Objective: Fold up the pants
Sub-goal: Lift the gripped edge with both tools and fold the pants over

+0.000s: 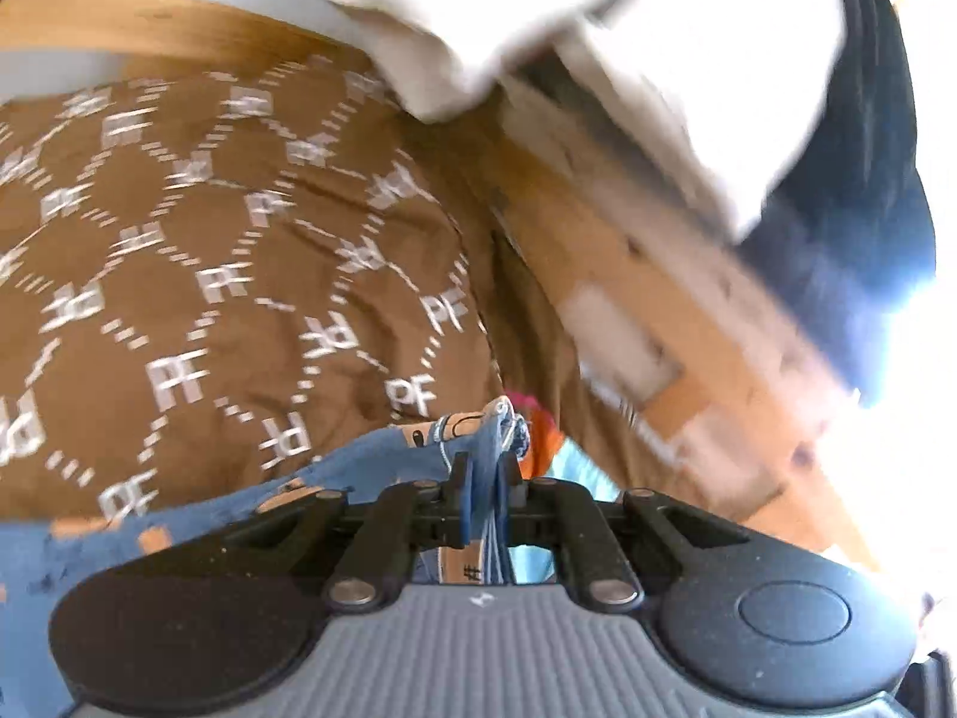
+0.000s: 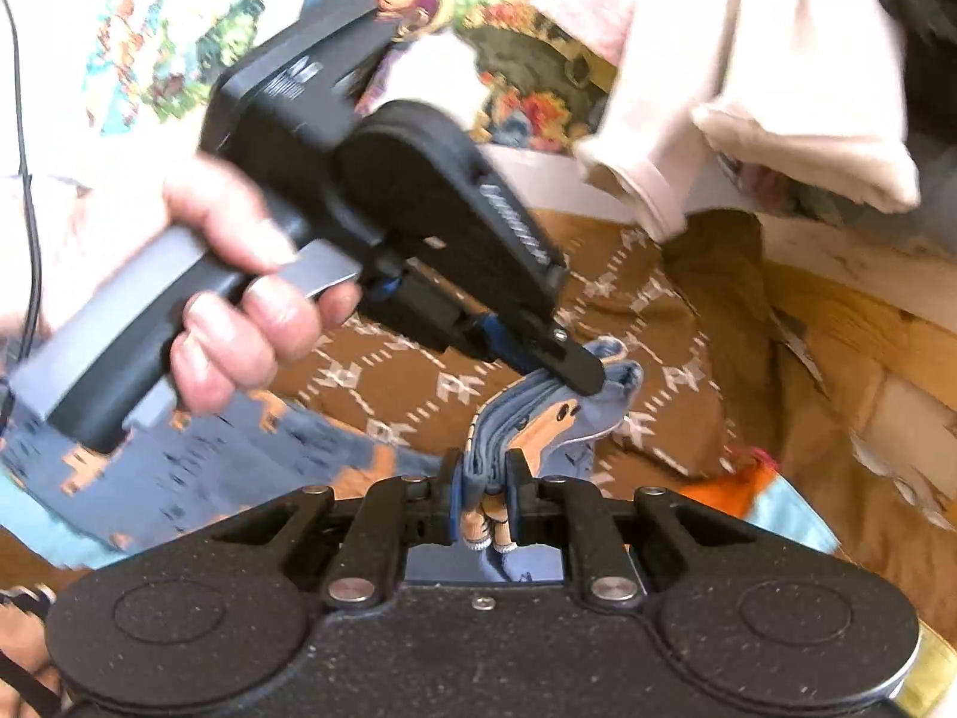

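The pants are blue with orange animal prints and lie over a brown patterned bedspread. My left gripper is shut on a bunched edge of the pants. In the right wrist view the left gripper comes in from the upper left, held by a hand, and pinches the same bunch. My right gripper is shut on the folded pants edge just below it. The two grippers are close together on the same fold.
A white cloth hangs at the upper right, also in the left wrist view. A wooden bed frame runs along the right. A colourful printed sheet lies behind. An orange and light-blue item sits beside the pants.
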Tool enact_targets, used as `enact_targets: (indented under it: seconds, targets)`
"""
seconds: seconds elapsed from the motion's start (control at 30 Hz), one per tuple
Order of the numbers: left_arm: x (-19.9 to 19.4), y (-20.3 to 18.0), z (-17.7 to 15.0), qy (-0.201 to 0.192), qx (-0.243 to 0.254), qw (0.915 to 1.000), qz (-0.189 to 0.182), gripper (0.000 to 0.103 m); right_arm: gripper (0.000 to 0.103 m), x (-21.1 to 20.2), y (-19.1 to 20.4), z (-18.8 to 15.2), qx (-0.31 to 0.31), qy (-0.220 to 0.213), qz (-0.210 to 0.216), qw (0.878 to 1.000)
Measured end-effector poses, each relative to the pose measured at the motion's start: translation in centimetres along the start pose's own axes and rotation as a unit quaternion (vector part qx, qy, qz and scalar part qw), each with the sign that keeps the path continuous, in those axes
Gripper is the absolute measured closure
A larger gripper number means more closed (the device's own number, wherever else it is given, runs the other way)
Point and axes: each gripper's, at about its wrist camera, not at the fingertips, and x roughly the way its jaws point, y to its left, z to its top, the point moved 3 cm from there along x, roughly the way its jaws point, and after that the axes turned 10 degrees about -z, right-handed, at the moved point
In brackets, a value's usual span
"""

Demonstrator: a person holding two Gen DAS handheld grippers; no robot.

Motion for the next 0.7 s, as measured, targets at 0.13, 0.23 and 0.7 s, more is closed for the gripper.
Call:
enact_targets:
  seconds: [0.13, 0.23, 0.7]
  targets:
    - [-4.5, 2.4, -1.2, -0.051, -0.057, 0.9971, 0.003, 0.095, 0.088, -0.4, 1.9, 0.9, -0.003, -0.007, 0.037, 0.999]
    - [-7.2, 4.3, -2.6, -0.069, -0.085, 0.9939, 0.019, 0.095, 0.088, -0.2, 3.9, 1.0, -0.010, 0.003, 0.071, 0.997]
    - [-12.9, 13.4, -8.2, -0.096, -0.181, 0.9749, 0.087, 0.092, 0.088, 2.7, 13.0, -2.3, -0.065, 0.097, 0.150, 0.982]
